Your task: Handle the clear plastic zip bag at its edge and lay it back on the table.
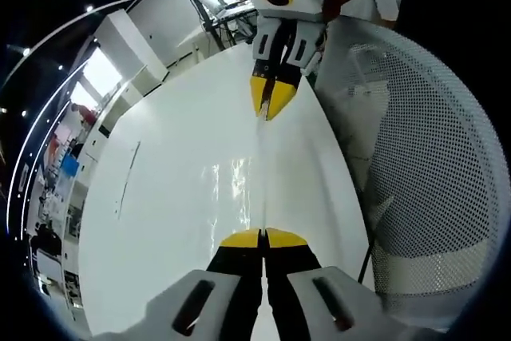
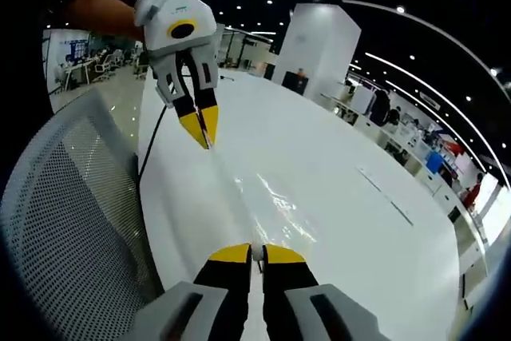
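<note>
Between both grippers, near-invisible bag

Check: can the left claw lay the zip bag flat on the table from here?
Probably yes. Left claw and right claw pinch the zip bag at opposite edges, stretched over bare white table; nothing beneath.

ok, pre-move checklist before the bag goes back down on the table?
1. Left tool shut on the bag edge: ok.
2. Right tool shut on the opposite edge: ok.
3. Bag stretched between both tools, no visible sag: ok.
4. White table under the bag free of objects: ok.
5. Mesh chair close beside the table edge, could snag an arm: not ok.
6. Bag zip closed: cannot tell.
</note>
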Motion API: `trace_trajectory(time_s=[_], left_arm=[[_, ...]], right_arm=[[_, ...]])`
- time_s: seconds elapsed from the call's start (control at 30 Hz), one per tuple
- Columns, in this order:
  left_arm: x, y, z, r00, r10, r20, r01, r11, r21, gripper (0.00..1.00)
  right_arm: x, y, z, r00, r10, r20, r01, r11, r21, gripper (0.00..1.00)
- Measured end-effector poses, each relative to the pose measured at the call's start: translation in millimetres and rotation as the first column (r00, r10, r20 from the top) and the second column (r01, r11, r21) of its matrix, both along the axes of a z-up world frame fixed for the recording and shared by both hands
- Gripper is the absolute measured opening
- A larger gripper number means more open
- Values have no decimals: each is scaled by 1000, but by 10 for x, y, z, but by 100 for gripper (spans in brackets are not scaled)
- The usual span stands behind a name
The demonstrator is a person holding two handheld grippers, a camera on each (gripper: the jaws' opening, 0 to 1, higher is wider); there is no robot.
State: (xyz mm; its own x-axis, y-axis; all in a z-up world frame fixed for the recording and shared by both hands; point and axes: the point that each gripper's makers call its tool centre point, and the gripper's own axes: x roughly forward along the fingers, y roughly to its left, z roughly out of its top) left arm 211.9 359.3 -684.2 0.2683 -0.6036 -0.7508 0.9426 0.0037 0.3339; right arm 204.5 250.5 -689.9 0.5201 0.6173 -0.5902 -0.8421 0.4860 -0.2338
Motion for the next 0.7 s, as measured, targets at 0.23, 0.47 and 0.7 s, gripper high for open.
trace_trajectory(time_s=[0.23, 0.47, 0.7], left_arm=[[-54, -55, 3, 999, -38, 7, 38, 999, 5, 0], [-75, -62, -20, 999, -53, 7, 53, 998, 17, 0], [-87, -71, -7, 998, -55, 7, 55, 998, 13, 0]], right_arm=[[-66, 144, 167, 998, 57, -17, -56, 997, 45, 9], [-54, 272, 331, 997, 67, -31, -62, 990, 129, 12], [-35, 321, 193, 996, 80, -47, -74, 991, 110, 11]])
